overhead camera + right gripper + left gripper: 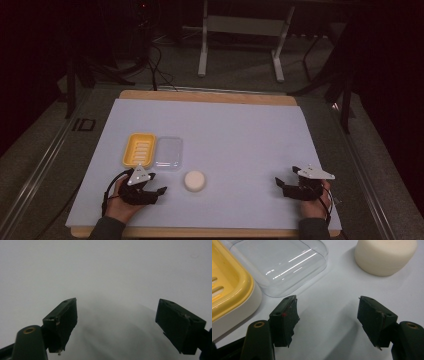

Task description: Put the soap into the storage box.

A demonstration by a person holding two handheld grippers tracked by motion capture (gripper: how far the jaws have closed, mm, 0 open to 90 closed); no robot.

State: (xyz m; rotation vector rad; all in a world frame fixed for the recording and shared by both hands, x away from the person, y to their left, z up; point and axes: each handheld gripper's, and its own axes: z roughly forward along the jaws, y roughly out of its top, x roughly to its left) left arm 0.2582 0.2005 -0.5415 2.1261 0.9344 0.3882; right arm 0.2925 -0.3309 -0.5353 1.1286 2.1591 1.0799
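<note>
Left tongs agape, empty, near soap

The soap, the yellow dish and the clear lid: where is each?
soap [194, 181], high view, middle of its top.
yellow dish [139, 149], high view, its slotted floor.
clear lid [284, 265], left gripper view, its flat top.

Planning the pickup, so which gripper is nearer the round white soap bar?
Left. The left gripper sits just beside the soap bar, jaws apart and empty; the right gripper is far across the table.
</note>
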